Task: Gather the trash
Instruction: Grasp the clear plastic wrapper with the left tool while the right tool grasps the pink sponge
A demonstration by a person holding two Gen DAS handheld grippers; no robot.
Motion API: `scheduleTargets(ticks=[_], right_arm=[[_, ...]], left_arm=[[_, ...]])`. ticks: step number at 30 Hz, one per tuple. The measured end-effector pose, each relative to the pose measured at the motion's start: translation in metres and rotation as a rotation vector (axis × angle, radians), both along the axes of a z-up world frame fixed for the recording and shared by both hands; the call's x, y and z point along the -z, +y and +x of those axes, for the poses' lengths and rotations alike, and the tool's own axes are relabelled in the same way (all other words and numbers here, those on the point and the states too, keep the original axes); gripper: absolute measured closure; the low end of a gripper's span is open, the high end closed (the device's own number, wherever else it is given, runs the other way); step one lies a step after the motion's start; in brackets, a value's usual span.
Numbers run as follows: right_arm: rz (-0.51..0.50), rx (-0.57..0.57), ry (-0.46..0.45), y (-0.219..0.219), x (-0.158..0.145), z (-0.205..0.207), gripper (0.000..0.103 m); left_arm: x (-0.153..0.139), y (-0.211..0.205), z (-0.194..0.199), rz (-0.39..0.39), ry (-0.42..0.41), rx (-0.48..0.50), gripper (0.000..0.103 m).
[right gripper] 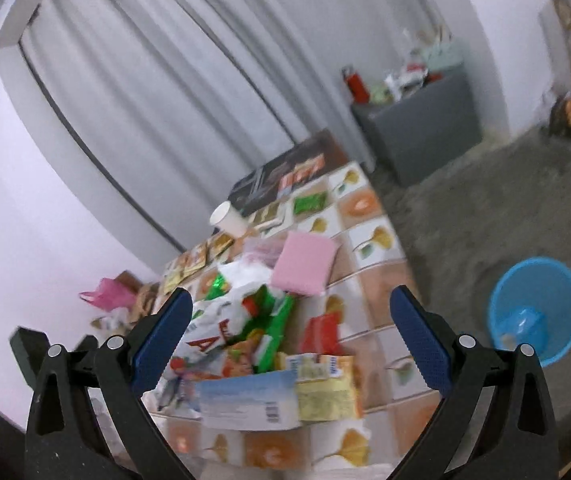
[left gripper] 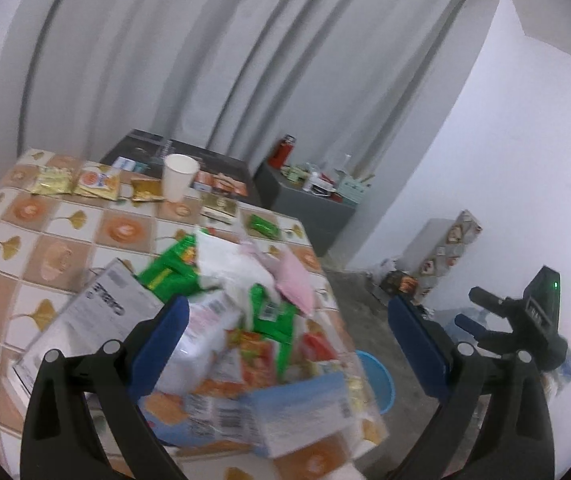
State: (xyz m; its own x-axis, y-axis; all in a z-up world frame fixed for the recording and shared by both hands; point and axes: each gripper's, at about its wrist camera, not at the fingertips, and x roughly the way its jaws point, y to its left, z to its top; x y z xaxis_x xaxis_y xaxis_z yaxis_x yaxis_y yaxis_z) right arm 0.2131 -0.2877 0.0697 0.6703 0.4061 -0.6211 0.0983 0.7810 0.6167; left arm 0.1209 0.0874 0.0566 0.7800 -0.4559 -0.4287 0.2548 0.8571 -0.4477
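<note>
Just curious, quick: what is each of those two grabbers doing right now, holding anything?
Left gripper: jaws wide open, holding nothing.
Right gripper: jaws wide open, holding nothing.

The left gripper [left gripper: 285, 320] is spread wide and holds nothing. The right gripper [right gripper: 291, 312] is likewise wide and holds nothing.

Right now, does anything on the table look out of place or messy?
Yes. Wrappers and packets lie in a loose heap at the table's near end instead of in the blue bin on the floor, which looks almost empty. The paper cup stands upright; no spill shows.
</note>
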Motion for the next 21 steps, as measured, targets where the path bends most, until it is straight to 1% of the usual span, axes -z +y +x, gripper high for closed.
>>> scheduleTargets(ticks=[5, 8, 11, 12, 14, 15, 17, 18, 19, 21], right_arm=[[0.032, -0.024, 0.088, 0.009, 0.014, 0.04, 0.008], [0.043, -0.034, 0.157, 0.014, 0.029, 0.066, 0.008], [0.049, -0.056, 0.212, 0.024, 0.044, 0.094, 0.008], [0.044, -0.063, 0.234, 0.028, 0.05, 0.104, 0.008], [0.031, -0.075, 0.261, 0.037, 0.06, 0.121, 0.008], [0.023, -0.081, 0.276, 0.041, 0.065, 0.128, 0.008], [0.015, -0.083, 0.309, 0.048, 0.076, 0.143, 0.008], [-0.001, -0.09, 0.323, 0.054, 0.082, 0.151, 0.008], [-0.013, -0.088, 0.333, 0.056, 0.085, 0.155, 0.008], [-0.035, -0.086, 0.359, 0.062, 0.094, 0.164, 0.008]], left_arm=[[0.012, 0.007, 0.018, 0.057, 0.01, -0.013, 0.006], [0.014, 0.009, 0.035, 0.063, 0.026, -0.003, 0.006], [0.002, 0.006, 0.057, 0.079, 0.027, 0.042, 0.006], [-0.004, 0.003, 0.069, 0.081, 0.035, 0.082, 0.006], [-0.012, -0.001, 0.095, 0.078, 0.074, 0.145, 0.006], [-0.015, -0.003, 0.114, 0.067, 0.108, 0.178, 0.006], [-0.014, -0.007, 0.148, 0.039, 0.192, 0.214, 0.006], [-0.009, -0.011, 0.172, 0.015, 0.254, 0.25, 0.006], [-0.003, -0.015, 0.194, 0.01, 0.303, 0.27, 0.006], [0.008, -0.027, 0.225, 0.044, 0.364, 0.273, 0.006]])
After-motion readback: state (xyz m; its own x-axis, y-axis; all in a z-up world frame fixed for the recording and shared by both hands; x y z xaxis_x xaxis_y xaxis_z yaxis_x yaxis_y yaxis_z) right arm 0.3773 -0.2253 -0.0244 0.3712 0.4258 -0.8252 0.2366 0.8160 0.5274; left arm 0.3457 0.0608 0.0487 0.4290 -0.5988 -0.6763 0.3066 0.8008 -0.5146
